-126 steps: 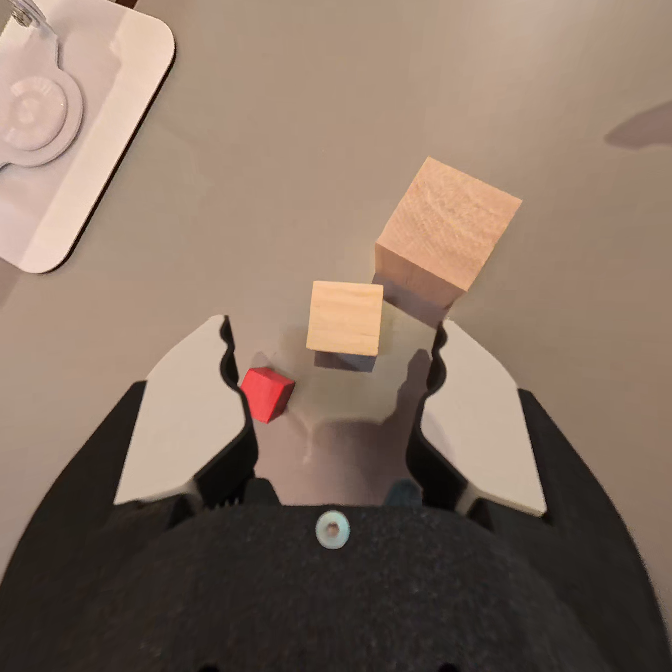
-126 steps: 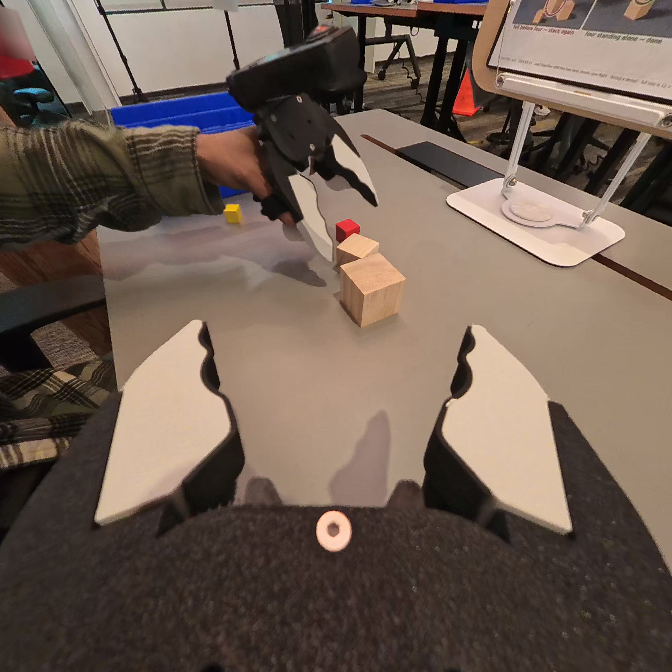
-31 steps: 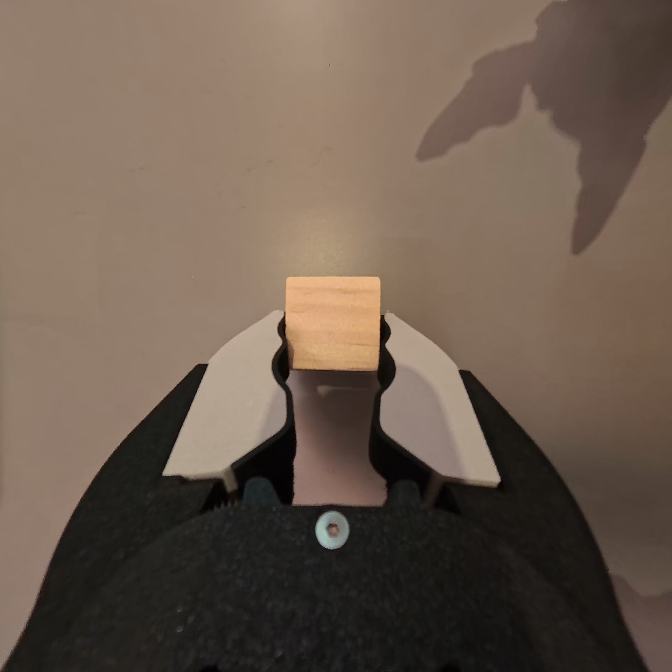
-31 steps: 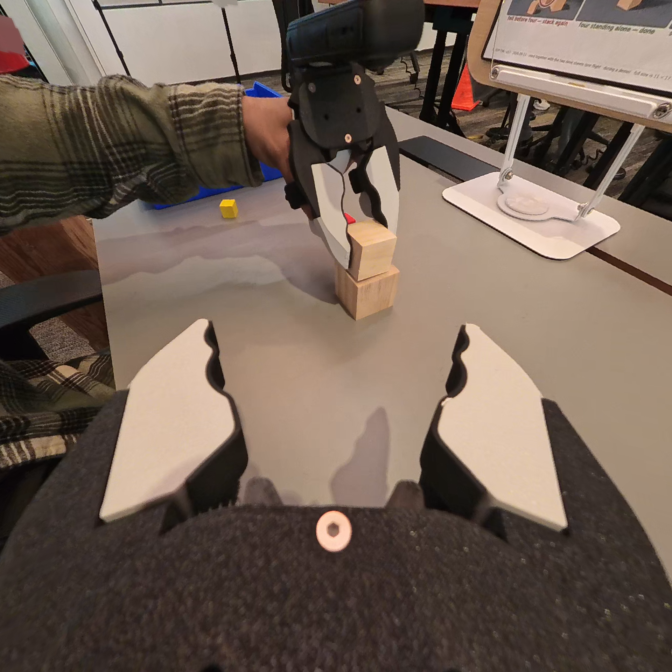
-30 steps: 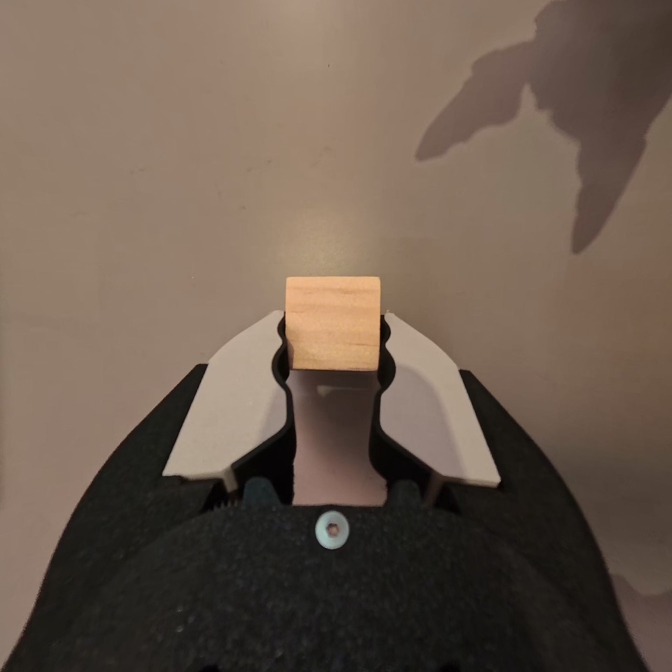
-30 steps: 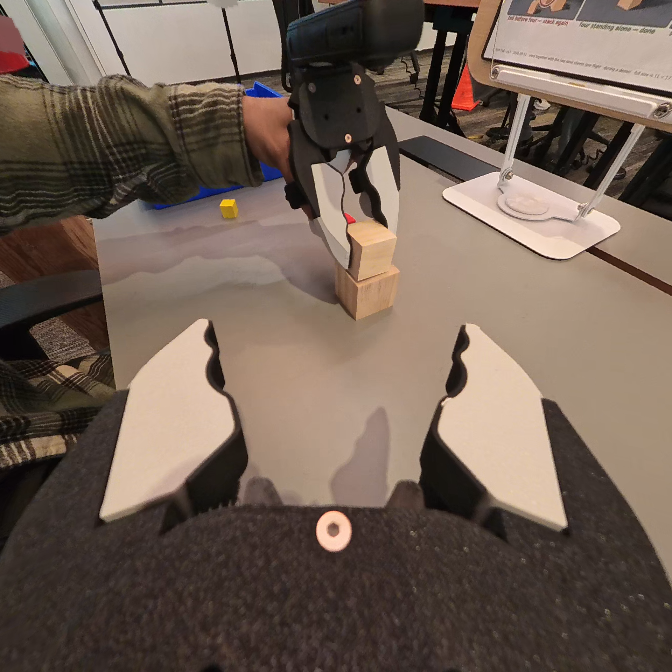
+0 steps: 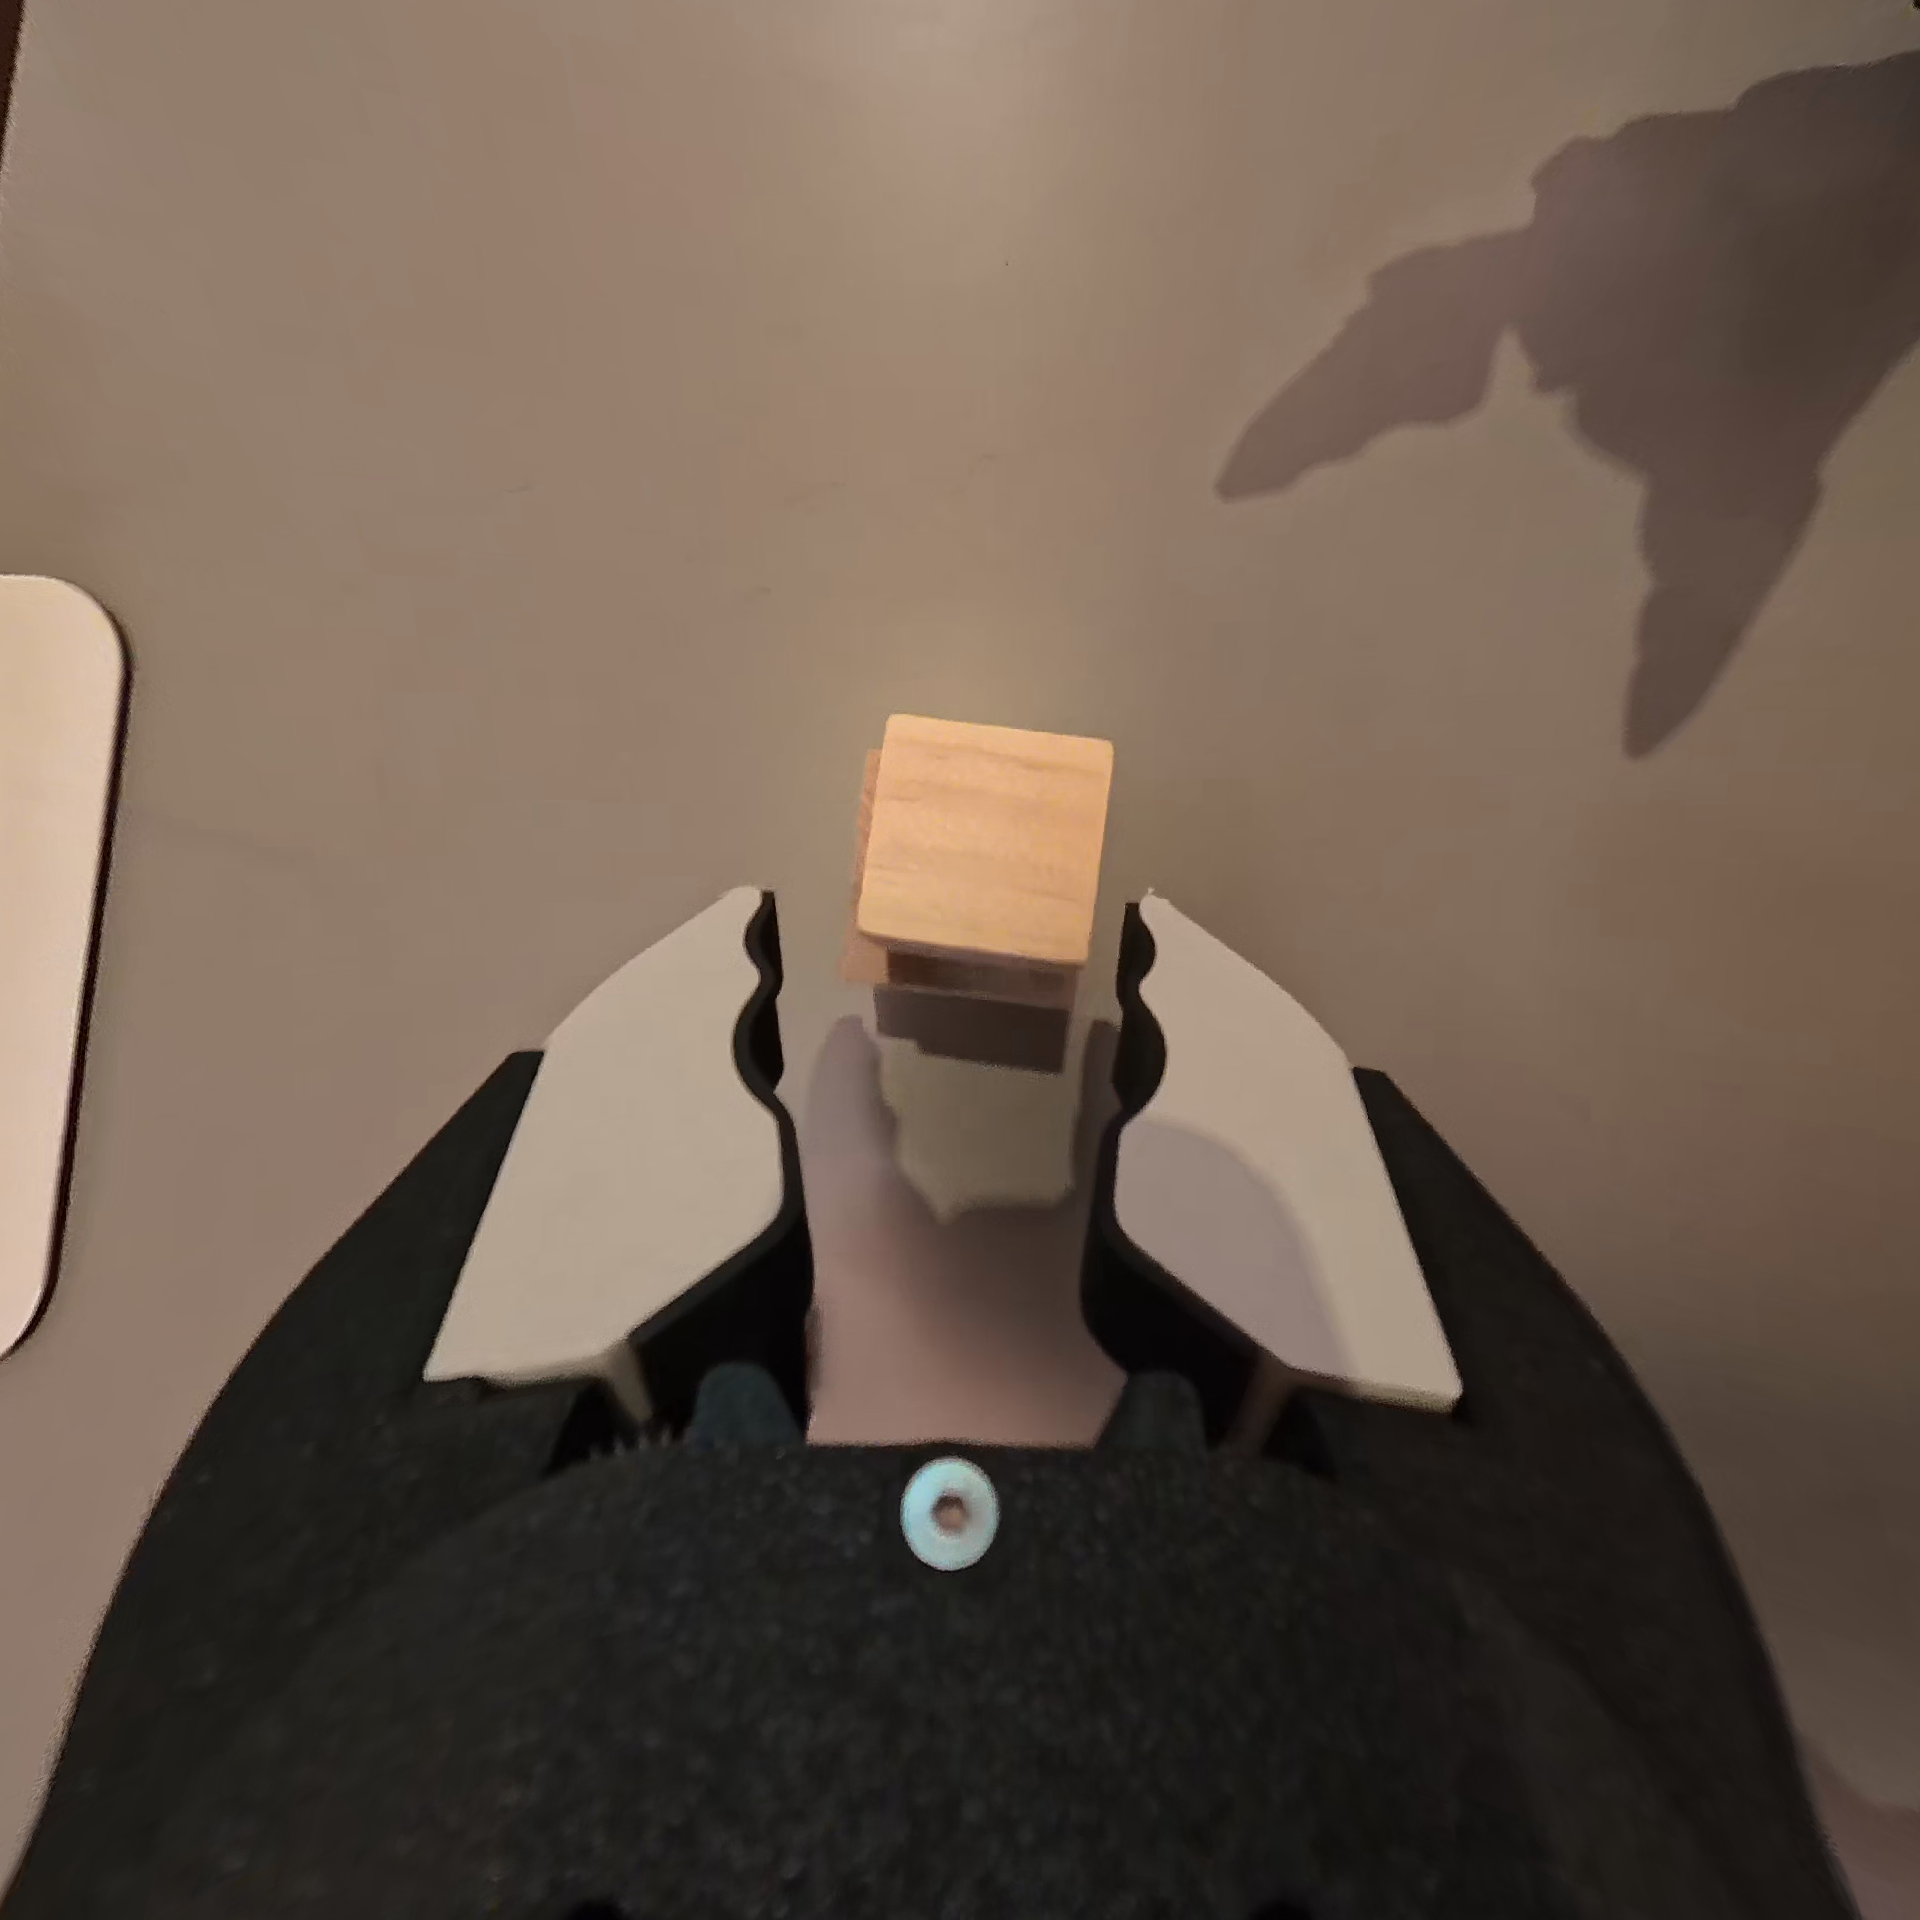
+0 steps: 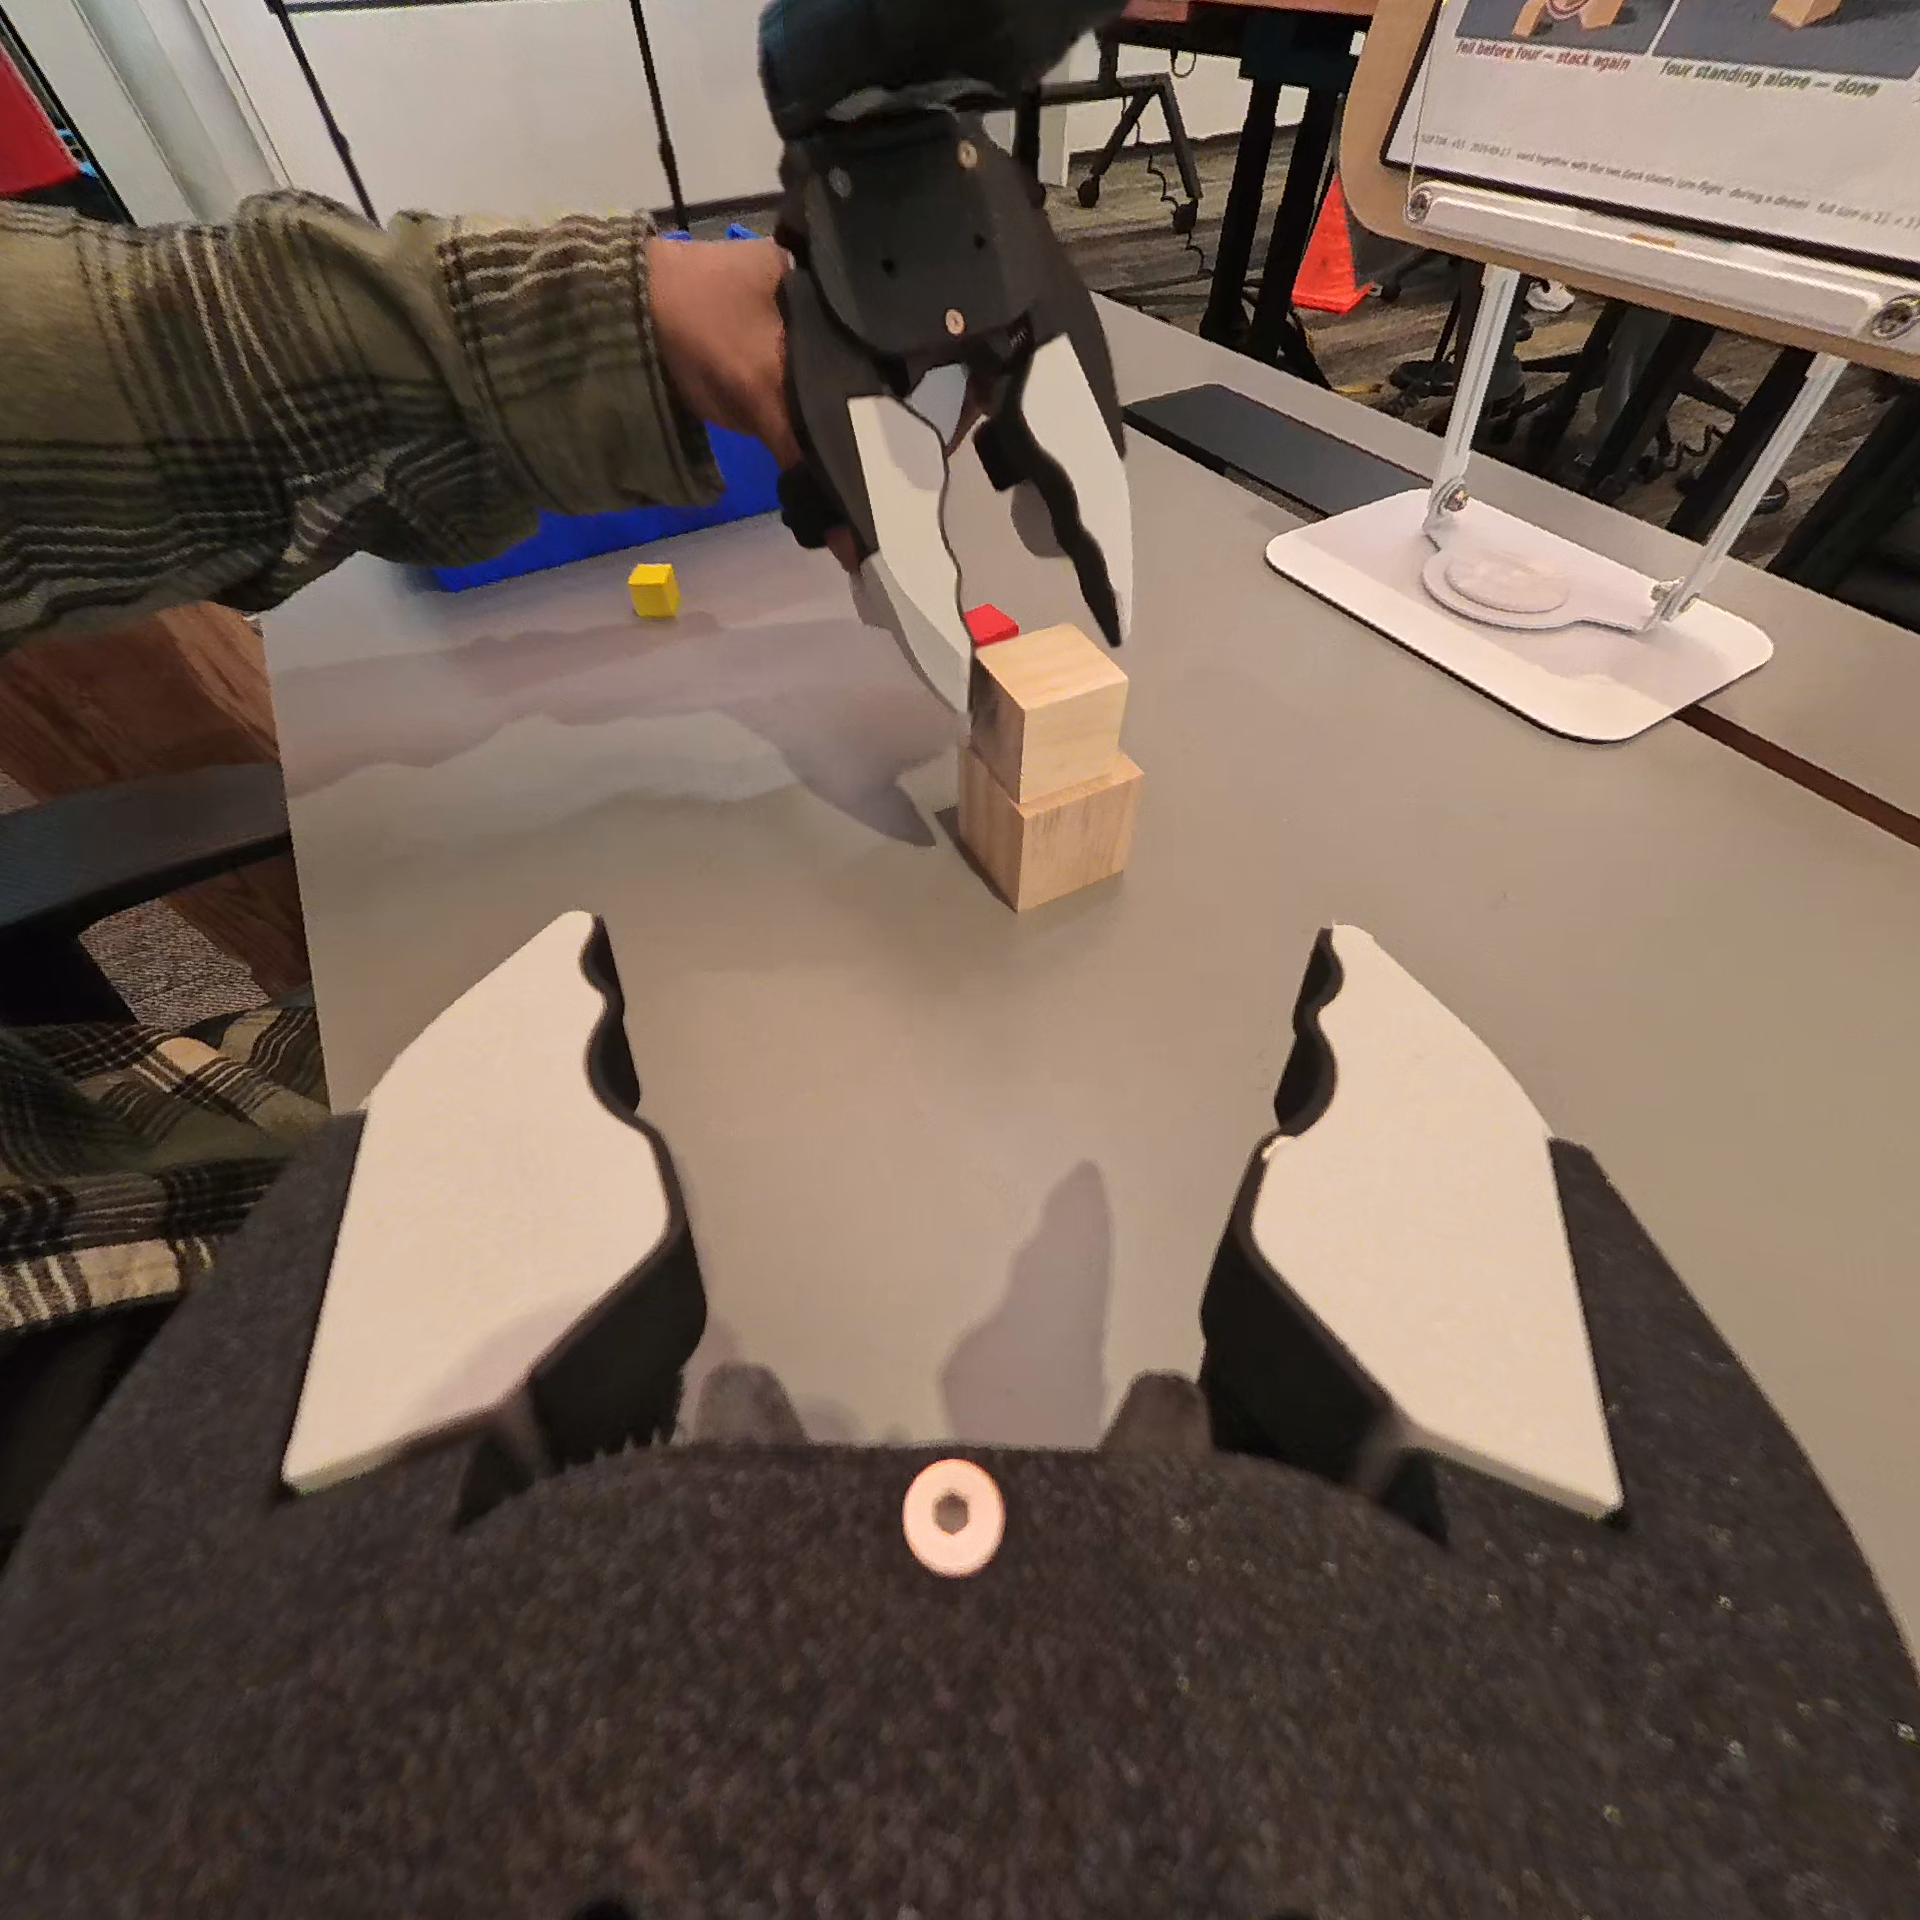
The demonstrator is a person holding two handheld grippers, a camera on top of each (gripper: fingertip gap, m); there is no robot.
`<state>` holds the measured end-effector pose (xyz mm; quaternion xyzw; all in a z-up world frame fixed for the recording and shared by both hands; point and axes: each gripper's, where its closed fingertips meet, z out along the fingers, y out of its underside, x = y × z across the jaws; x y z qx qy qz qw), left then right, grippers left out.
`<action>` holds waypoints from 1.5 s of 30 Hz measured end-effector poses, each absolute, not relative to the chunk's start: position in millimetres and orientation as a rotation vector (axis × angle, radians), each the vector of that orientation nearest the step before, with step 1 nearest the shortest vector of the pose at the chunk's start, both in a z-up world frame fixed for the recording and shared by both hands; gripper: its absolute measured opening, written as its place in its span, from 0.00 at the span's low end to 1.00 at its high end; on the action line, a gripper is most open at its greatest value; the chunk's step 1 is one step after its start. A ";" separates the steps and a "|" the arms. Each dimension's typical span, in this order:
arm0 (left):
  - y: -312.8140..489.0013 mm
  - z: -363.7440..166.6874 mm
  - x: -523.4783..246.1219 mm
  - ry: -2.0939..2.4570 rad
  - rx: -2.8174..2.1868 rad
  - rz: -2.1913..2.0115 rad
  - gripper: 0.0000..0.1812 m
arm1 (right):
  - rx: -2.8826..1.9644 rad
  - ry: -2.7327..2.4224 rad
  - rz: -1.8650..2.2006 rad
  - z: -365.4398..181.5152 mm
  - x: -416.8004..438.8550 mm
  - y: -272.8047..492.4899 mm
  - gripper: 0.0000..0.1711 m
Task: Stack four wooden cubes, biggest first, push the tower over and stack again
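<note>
A medium wooden cube (image 8: 1049, 717) sits on the big wooden cube (image 8: 1049, 836), turned slightly and set toward its left side. My left gripper (image 8: 1034, 670) is open just above and around the medium cube, not gripping it. In the left wrist view the medium cube (image 7: 982, 842) lies just ahead of the open left gripper (image 7: 951, 904), with slivers of the big cube (image 7: 971, 982) showing under it. A small red cube (image 8: 989, 623) lies behind the stack and a small yellow cube (image 8: 652, 590) farther left. My right gripper (image 8: 961, 930) is open and empty, near the front of the table.
A white stand base (image 8: 1517, 623) holding a board stands at the right; its corner shows in the left wrist view (image 7: 42, 935). A black flat pad (image 8: 1268, 447) lies behind it. A blue bin (image 8: 613, 520) sits past the table's left edge (image 8: 296, 831). Tip to tip, the grippers are about 20 cm apart.
My left gripper has opened and let go of the medium cube, which now rests on the big cube, and has drawn back a little. My right gripper has not moved.
</note>
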<state>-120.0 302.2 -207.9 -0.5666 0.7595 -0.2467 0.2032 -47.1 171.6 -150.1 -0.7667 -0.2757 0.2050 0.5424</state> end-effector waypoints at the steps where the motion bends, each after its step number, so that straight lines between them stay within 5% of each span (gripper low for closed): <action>1: 304.0 -205.8 -122.9 2.103 -1.588 -0.686 0.35 | -1.821 -0.655 0.487 -150.3 -47.1 171.6 0.71; 19: 331.5 -179.5 -259.4 1.713 -1.844 -0.344 0.41 | -1.829 -0.687 0.493 -153.0 -59.6 171.2 0.71; 45: 387.9 -258.0 -210.8 2.108 -1.729 -0.411 0.32 | -1.871 -0.706 0.486 -168.6 -60.5 176.8 0.71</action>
